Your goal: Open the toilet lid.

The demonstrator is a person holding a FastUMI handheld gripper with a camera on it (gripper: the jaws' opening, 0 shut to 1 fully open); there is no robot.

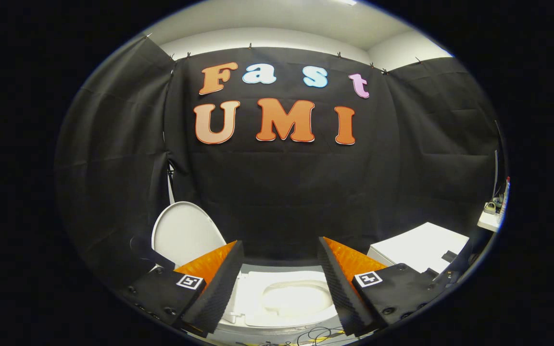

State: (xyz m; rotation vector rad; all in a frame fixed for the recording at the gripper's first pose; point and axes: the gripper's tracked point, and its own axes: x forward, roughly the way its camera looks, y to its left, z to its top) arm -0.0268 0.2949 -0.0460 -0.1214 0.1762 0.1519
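Black cloth is hanging as the booth's wall behind a white toilet, whose lid is standing upright and open, leaning toward that cloth beyond the left finger. Held level and facing the wall, the gripper is hovering above the toilet with its jaws spread wide and gripping nothing, the seat and bowl showing between them. Off past the right finger, a white box is sitting.

Toilet lid smooth glossy plastic; seat glossy; booth wall matt cloth
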